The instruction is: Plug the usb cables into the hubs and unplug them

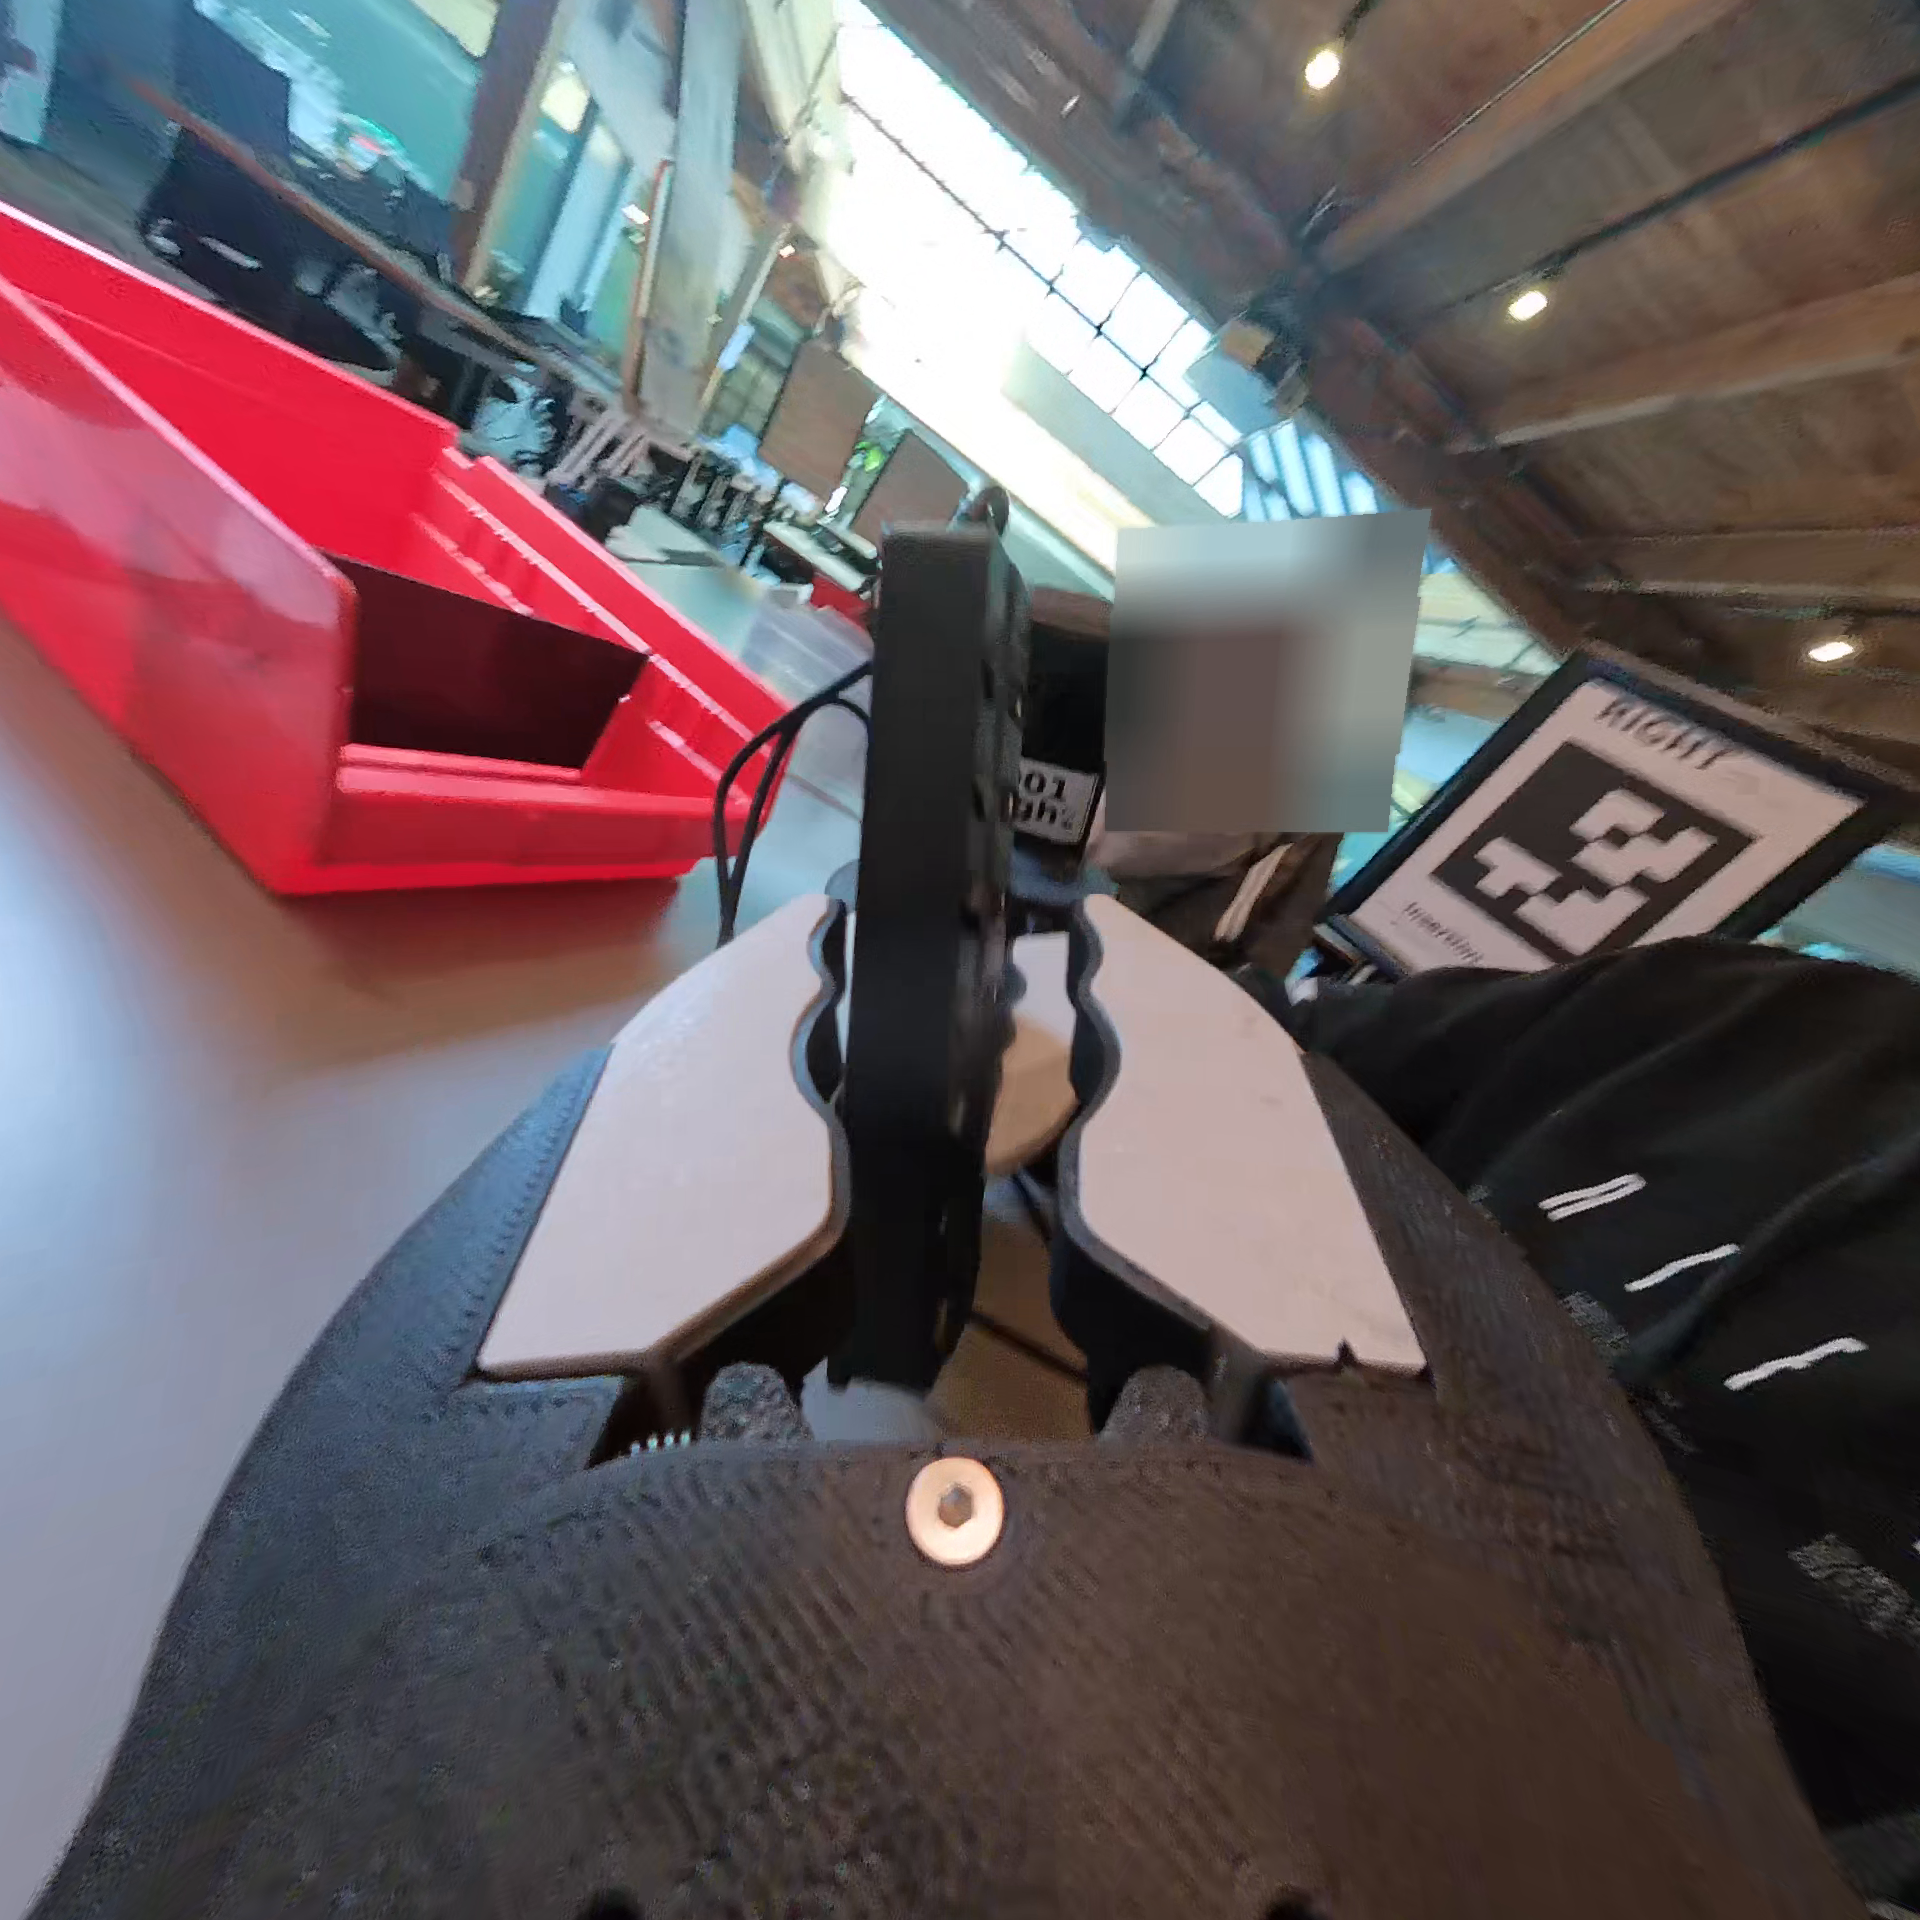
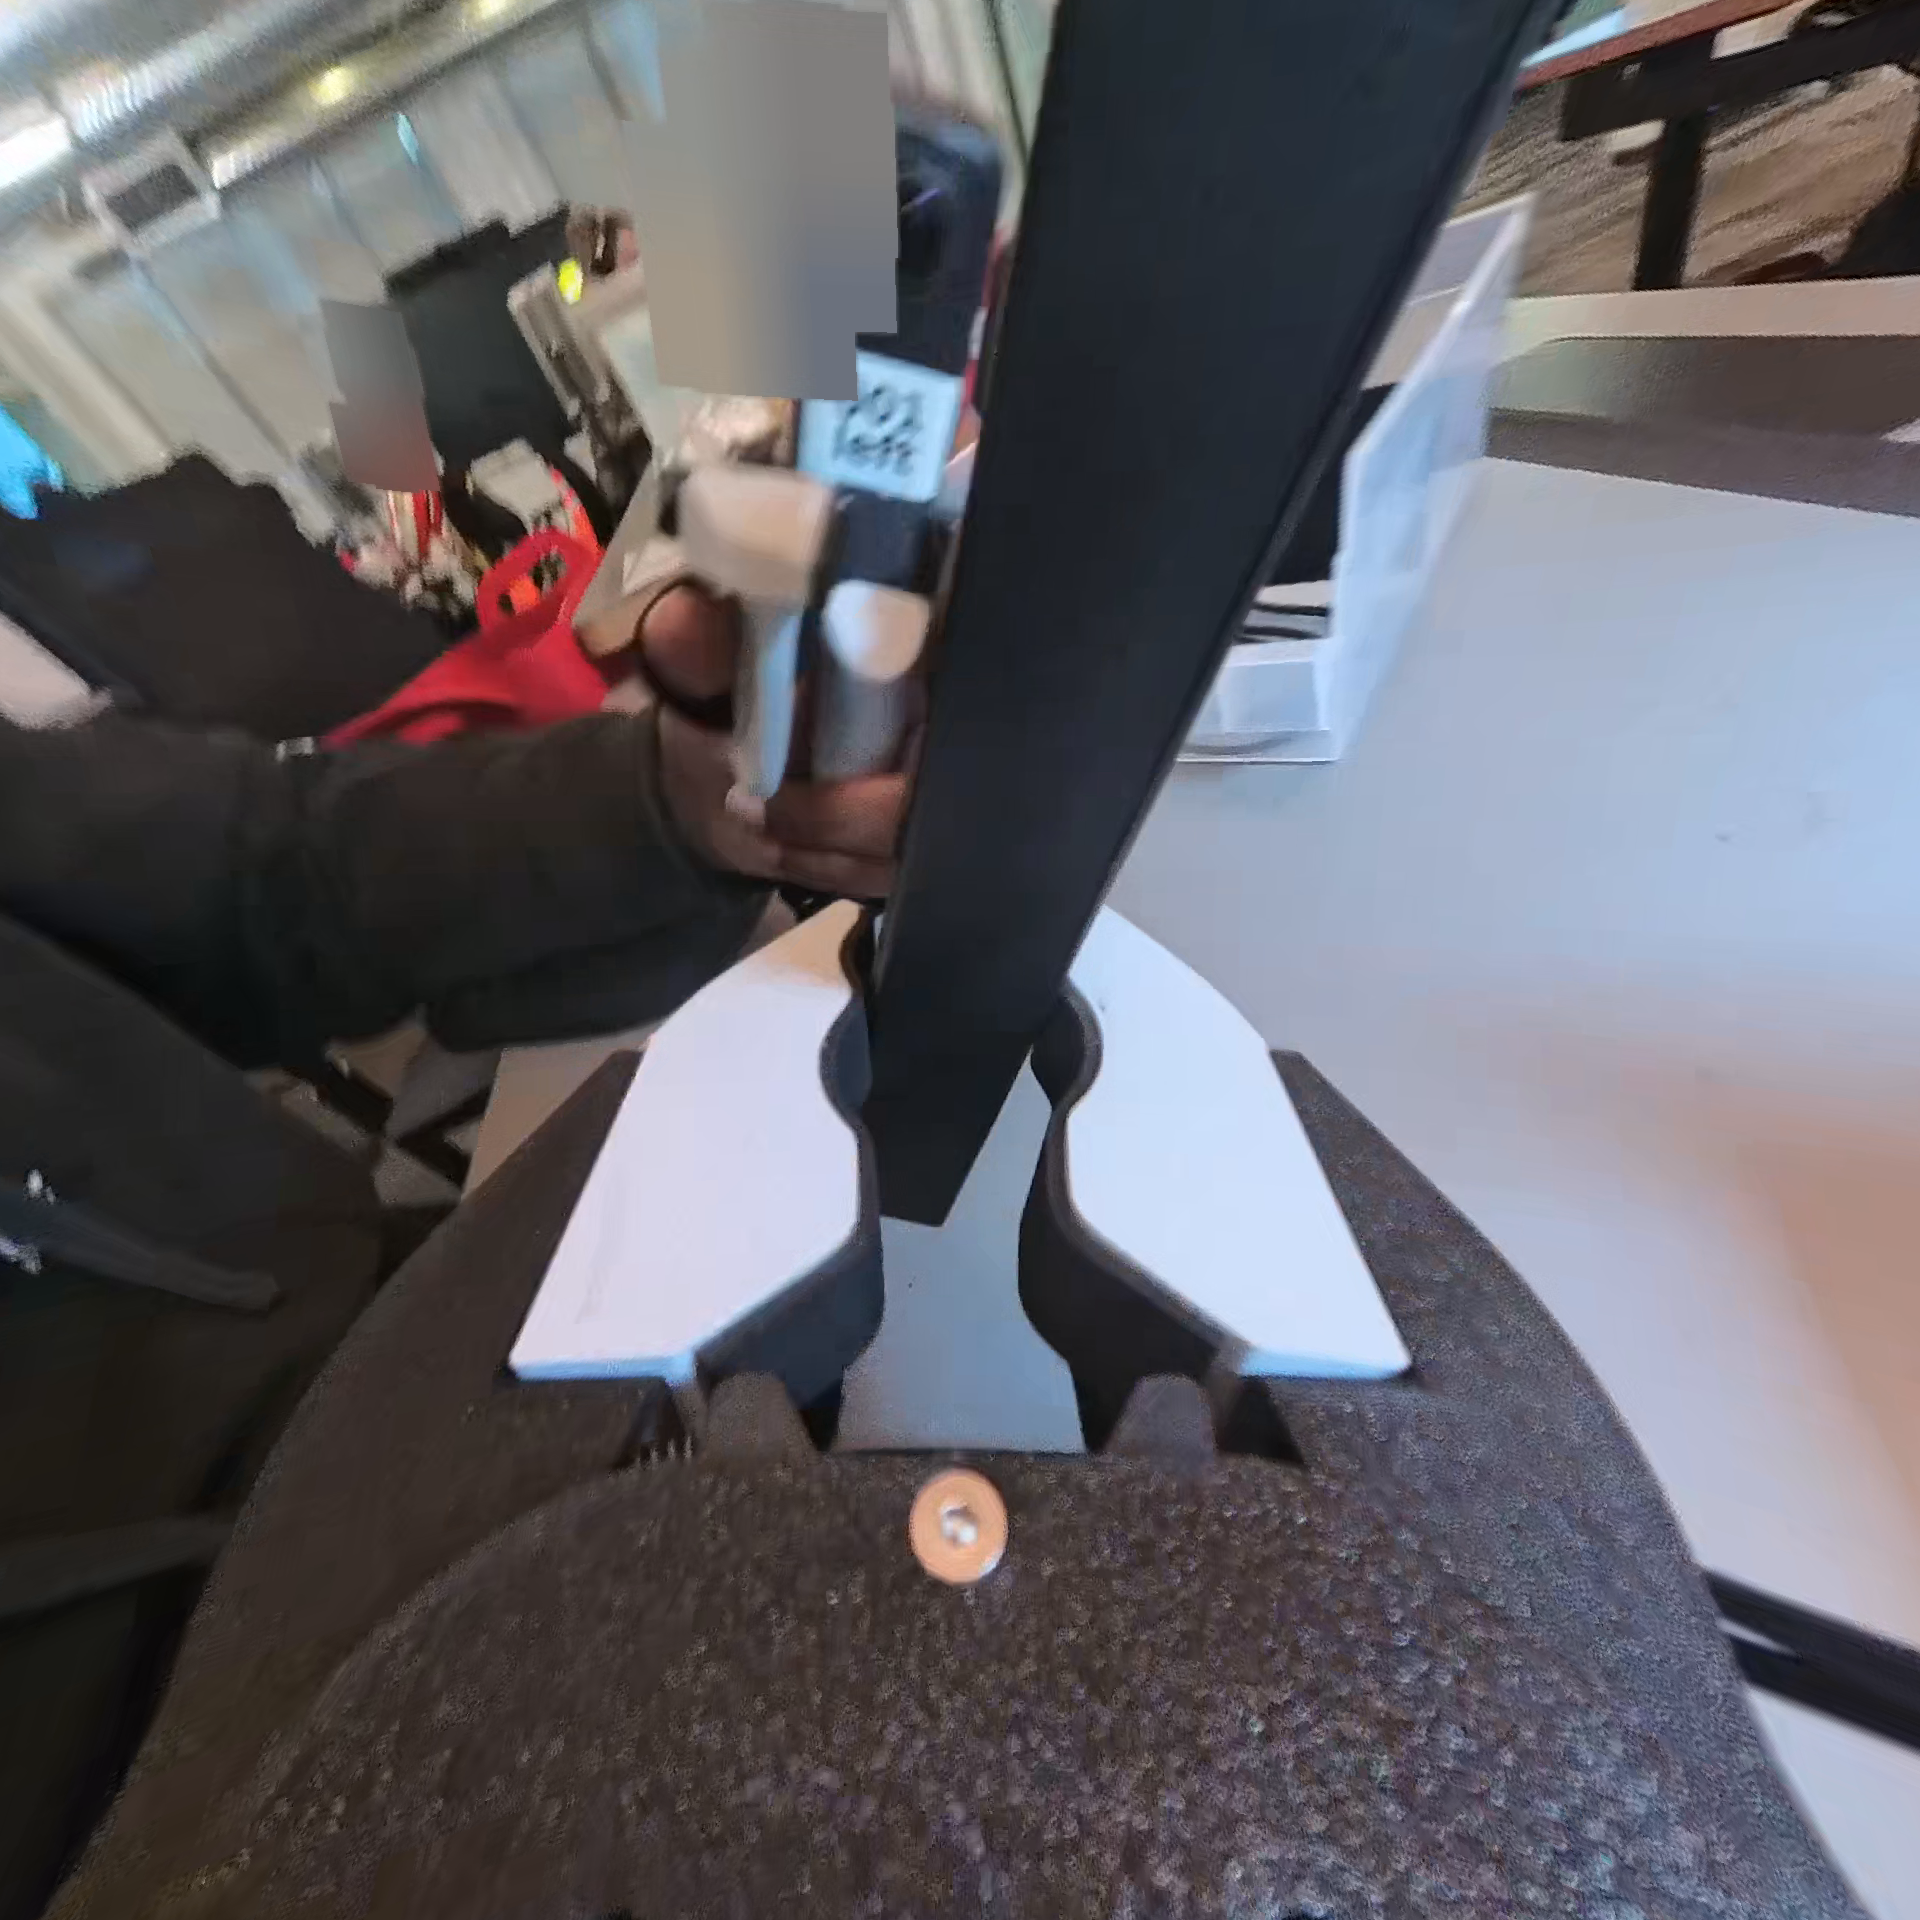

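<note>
My left gripper (image 1: pixel 951 914) is shut on a black USB hub (image 1: pixel 935 727), which stands edge-on between the fingers with its ports facing right. Thin black cables (image 1: pixel 748 790) hang behind it. The other gripper's body (image 1: pixel 1055 800) sits just behind the hub. My right gripper (image 2: pixel 971 977) is shut on the lower end of a long flat black piece (image 2: pixel 1195 416) that rises to the top of the right wrist view. I cannot tell whether it is the same hub. A hand holds the left gripper (image 2: pixel 821 623) just behind the piece.
A red plastic bin (image 1: pixel 312 623) lies on the table (image 1: pixel 208 1143) at the left. A black-and-white marker board (image 1: pixel 1590 831) and a black sleeve (image 1: pixel 1662 1143) are at the right. On the white table (image 2: pixel 1558 935) are a clear plastic wrapper (image 2: pixel 1403 499) and black cables (image 2: pixel 1818 1673). My right fingertips sit around 5 cm from my left ones.
</note>
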The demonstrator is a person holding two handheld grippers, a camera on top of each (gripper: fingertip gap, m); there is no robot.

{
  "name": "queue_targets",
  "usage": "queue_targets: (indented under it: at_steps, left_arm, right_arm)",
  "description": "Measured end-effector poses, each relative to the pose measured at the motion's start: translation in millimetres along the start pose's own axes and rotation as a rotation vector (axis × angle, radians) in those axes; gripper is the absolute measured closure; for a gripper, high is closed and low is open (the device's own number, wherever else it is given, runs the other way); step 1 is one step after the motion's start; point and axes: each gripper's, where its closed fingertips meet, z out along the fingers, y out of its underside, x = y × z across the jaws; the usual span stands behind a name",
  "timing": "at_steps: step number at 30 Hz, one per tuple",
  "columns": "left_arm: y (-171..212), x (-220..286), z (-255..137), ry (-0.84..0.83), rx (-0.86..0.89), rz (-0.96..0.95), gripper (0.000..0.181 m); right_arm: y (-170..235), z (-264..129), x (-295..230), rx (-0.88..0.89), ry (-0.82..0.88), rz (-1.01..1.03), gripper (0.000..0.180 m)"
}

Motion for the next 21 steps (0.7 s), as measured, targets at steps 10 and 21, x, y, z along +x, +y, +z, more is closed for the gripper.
queue_targets:
  at_steps: [10,21]
  left_arm:
    - [47,-45,12,-0.627,-0.378,0.734,0.119]
    - [36,13,-17,-0.023,-0.276,0.208,0.122]
  right_arm:
    - [-39,-18,33,0.360,0.149,0.302,0.152]
    - [-38,-26,-3,0.228,0.013,-0.144,0.114]
